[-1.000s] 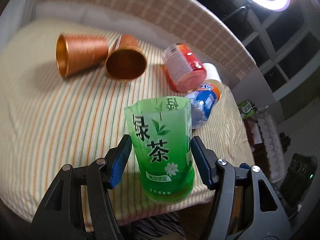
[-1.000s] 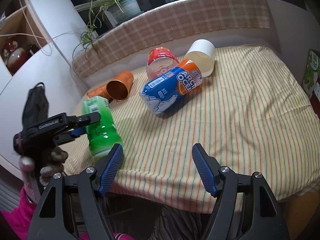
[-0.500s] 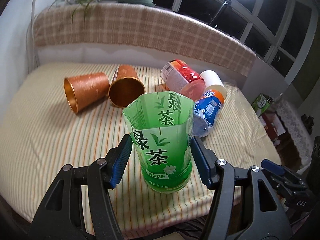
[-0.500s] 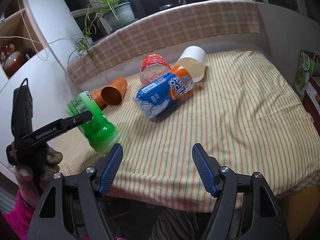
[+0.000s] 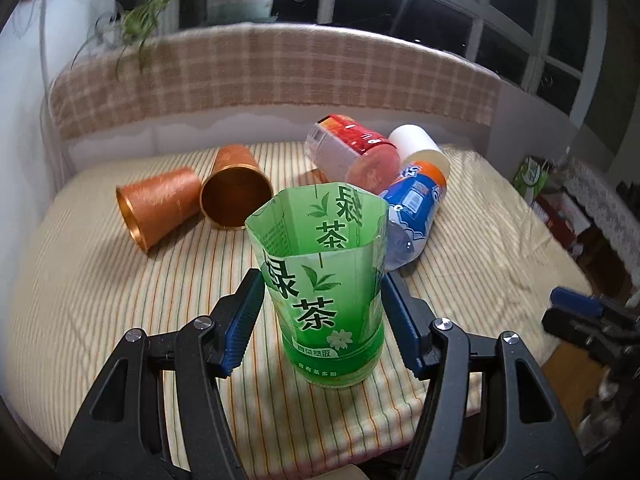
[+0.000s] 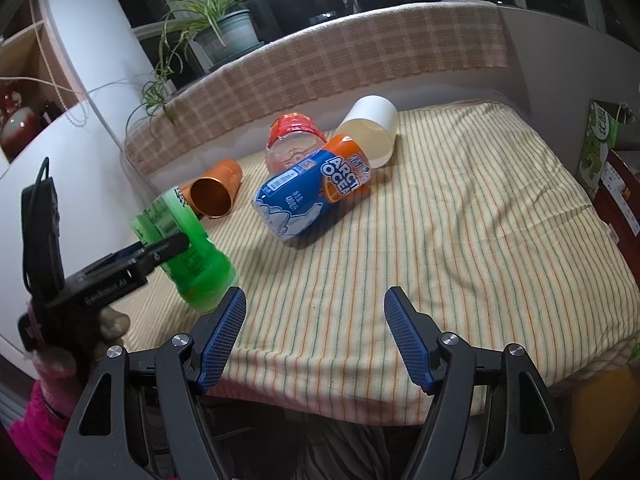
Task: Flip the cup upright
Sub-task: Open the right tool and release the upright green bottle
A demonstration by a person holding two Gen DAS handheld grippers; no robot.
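- My left tongs (image 5: pixel 322 320) hold the green cup (image 5: pixel 326 280) between their blue pads; both pads press its sides, so they are clamped on it; in the right wrist view the same left tongs (image 6: pixel 160 250) show from the side, gripping the green cup (image 6: pixel 188 256) partway up its wall.
- The green cup stands mouth up, its base on or just above the striped surface (image 5: pixel 100 300) near the front edge; in the right wrist view it leans a little, and I cannot tell whether the base sits flat.
- My right tongs (image 6: pixel 316 336) are apart with nothing between them, poised above the front edge of the striped surface (image 6: pixel 460 240), well to the right of the green cup.
- Behind the green cup lie two copper cups (image 5: pixel 232 196) on their sides, touching; farther right a red cup (image 5: pixel 352 152), a white cup (image 5: pixel 416 144) and a blue-and-orange cup (image 5: pixel 416 208) lie heaped together.
- The green cup hides the lower end of the blue-and-orange cup in the left wrist view; the right tongs show only as a blurred piece at that view's right edge; my left hand (image 6: pixel 72 332) is dim and partly cut off.
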